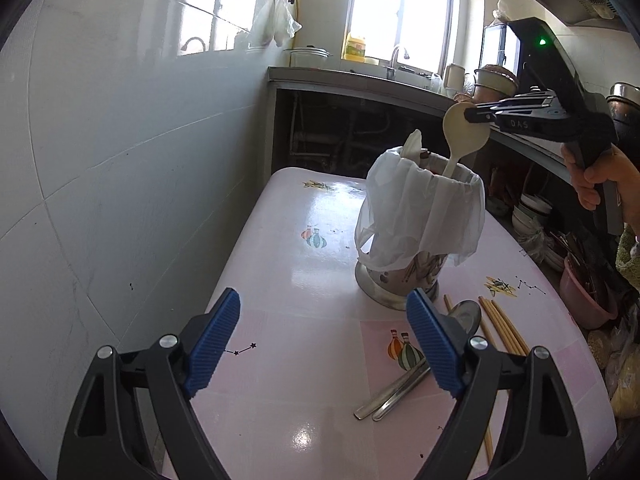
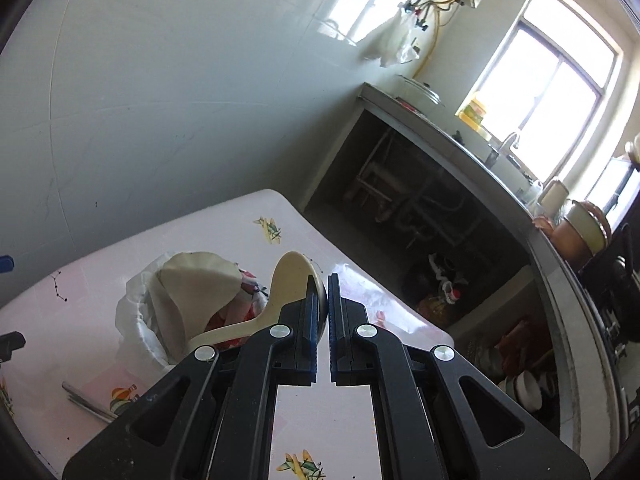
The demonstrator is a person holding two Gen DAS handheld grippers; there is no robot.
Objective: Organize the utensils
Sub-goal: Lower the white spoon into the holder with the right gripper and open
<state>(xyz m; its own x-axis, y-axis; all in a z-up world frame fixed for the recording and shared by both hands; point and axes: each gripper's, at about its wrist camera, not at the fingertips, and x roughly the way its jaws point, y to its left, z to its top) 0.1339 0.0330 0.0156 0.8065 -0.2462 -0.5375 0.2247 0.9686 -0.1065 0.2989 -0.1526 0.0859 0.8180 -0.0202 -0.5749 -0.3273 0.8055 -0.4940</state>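
While the right tool (image 1: pixel 474 114) is clamped on the bowl of a cream plastic spoon (image 1: pixel 464 136), its handle already dips into the utensil holder (image 1: pixel 416 232), so that one's nearly stowed but not let go yet. The holder, a metal cup w/ a white plastic bag over its rim, stands mid-table on the pink table (image 1: pixel 288 272), and another pale utensil (image 1: pixel 412 145) pokes up at its far-left edge. The left tool (image 1: pixel 324 344) hangs over the near end w/ jaws wide apart, nothing between them.

Still loose on the table, near-right of the holder: wooden chopsticks (image 1: pixel 504 326), a metal spoon (image 1: pixel 466 314) and a couple of flat metal handles (image 1: pixel 394 394) lying side by side. Can't tell exactly how many pcs. My read: roughly a third to halfway done, w/ the chopsticks and metal items left. The open left tool sits close to those handles, so they look like the likely next pick.
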